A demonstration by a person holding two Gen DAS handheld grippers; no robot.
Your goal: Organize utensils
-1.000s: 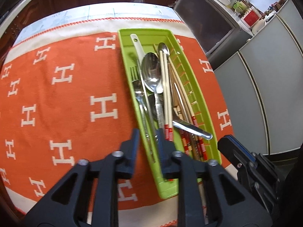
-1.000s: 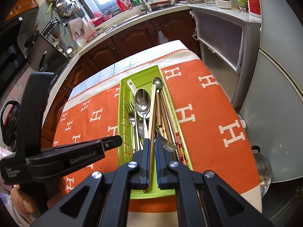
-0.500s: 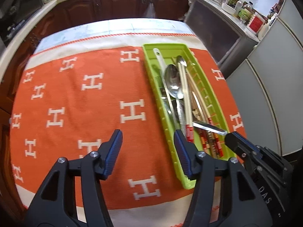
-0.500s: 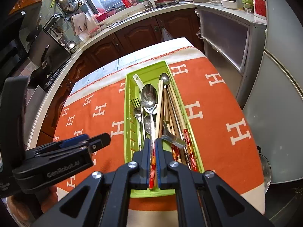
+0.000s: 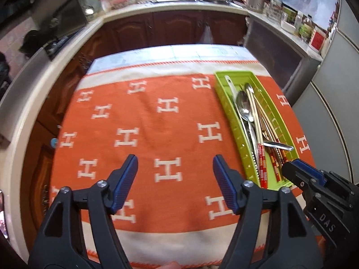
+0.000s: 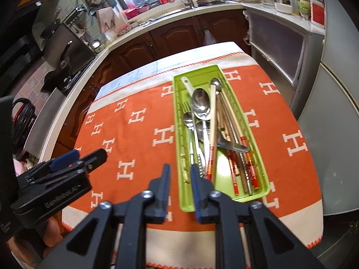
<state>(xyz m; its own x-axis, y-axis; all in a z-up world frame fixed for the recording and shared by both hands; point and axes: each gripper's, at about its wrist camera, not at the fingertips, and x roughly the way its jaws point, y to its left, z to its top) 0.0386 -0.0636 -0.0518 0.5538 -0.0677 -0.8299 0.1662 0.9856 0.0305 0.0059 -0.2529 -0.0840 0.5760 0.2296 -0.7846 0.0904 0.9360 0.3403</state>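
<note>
My left gripper (image 5: 175, 177) was opening wide over the orange cloth (image 5: 143, 121), empty. The green utensil tray (image 5: 226, 109) lay at its two o'clock. My right gripper (image 6: 179, 174) was opening narrowly, empty, at the tray's near end, utensils (image 6: 202, 105) at twelve o'clock.

Lime-green utensil tray (image 6: 258, 168): near left corner covered by the right hand-held gripper (image 6: 179, 186) in the right wrist view; near right corner covered by the same gripper's tip in the left wrist view. Fork (image 6: 185, 107) in the tray: handle hidden under spoons. Orange cloth (image 5: 157, 134) beneath the tray: near edge cut off by both frames. Bottles (image 6: 300, 2) on the counter beyond the tray: labels too small to read.
</note>
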